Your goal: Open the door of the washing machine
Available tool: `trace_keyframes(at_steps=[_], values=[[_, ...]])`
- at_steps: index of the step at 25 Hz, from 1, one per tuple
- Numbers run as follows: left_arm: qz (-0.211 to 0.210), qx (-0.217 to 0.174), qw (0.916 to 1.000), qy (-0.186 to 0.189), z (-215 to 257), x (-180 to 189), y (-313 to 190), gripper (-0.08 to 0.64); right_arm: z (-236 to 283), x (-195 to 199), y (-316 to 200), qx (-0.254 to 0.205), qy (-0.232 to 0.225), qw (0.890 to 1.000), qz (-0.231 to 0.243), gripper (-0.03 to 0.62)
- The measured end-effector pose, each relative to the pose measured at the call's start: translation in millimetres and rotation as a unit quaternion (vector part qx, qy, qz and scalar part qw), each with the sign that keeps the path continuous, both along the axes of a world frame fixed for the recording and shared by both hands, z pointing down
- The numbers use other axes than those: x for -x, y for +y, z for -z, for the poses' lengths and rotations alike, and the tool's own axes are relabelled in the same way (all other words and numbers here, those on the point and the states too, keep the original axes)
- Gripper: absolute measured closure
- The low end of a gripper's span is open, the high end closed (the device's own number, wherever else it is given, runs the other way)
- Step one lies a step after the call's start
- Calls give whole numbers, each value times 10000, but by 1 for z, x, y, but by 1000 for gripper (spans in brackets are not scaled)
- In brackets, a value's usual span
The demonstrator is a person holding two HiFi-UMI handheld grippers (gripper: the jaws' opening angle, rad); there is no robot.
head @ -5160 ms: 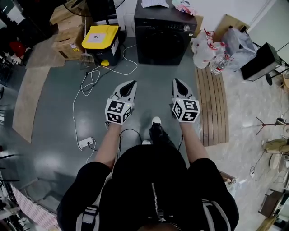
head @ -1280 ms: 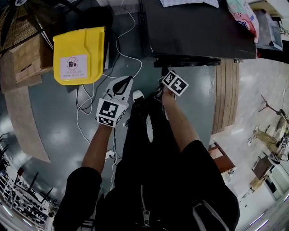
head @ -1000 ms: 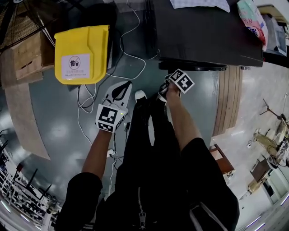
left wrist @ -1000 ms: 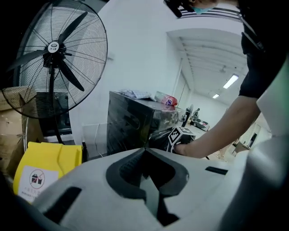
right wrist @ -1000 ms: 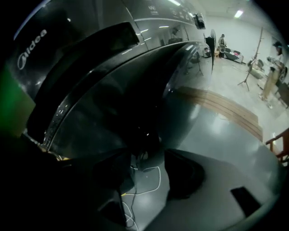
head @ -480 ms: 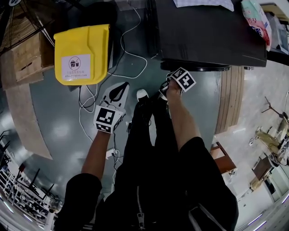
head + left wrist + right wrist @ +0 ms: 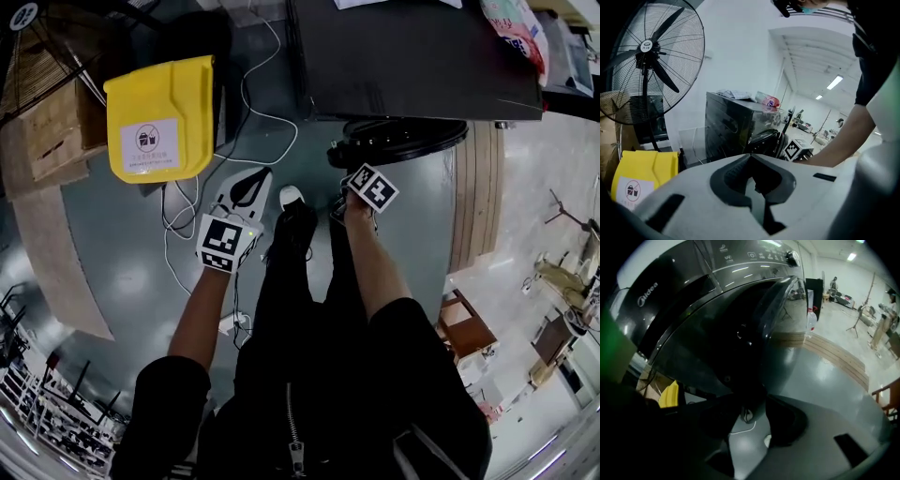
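- Since the frame just before, the door point(image 7: 403, 142) has swung out from the front of the washing machine point(image 7: 412, 56). Its round rim now stands clear of the front edge, and the right gripper point(image 7: 749, 404) has drawn back toward the person with it.
- Cardboard boxes point(image 7: 52, 131) sit at the far left of the floor point(image 7: 122, 281), with a yellow bin point(image 7: 159, 112) just beside them, well left of the machine.
- White cable point(image 7: 178, 202) loops over the grey floor from the bin's near edge toward the person's feet. Left of the left arm the floor lies bare as far as a pale board point(image 7: 56, 253) along its left edge.
- The left gripper point(image 7: 265, 175) hovers above the floor between the bin and the person's legs, well apart from the door. Its jaws are pressed together with nothing in them.
- The person's shoe point(image 7: 292, 197) stands between the two grippers, near the door's left end.
- The right gripper points steeply down at the door's left rim. Its jaws are closing on that rim, which fills the gap at their tips.
- The door's left end stands farther from the machine's front than its right end.
- Right of the door, a strip of bare floor runs to the wooden planks point(image 7: 469, 206).
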State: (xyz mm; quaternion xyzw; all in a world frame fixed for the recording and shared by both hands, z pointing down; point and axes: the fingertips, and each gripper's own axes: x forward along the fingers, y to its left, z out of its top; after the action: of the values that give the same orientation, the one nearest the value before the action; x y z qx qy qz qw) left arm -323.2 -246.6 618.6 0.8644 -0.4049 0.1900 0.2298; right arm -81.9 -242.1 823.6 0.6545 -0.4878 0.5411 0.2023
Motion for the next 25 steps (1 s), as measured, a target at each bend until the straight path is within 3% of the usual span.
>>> trace_keyframes(at_steps=[4,11,18,25], values=[[-184,-46,9998,-15,2,-25,5,557,0,-19,35,-172,-30,9993,337,420],[-290,-227,9993,-68,8,-81,24,557,-4,-62,96,38,34,9926,1210,428],[-374,-283,9989,-77,15,-169,56,557,-5,-125,151,176,99,9743,2245,433],[-596,-350,9976,-52,20,-267,79,558,-4,-208,200,226,40,9652,2606,463]])
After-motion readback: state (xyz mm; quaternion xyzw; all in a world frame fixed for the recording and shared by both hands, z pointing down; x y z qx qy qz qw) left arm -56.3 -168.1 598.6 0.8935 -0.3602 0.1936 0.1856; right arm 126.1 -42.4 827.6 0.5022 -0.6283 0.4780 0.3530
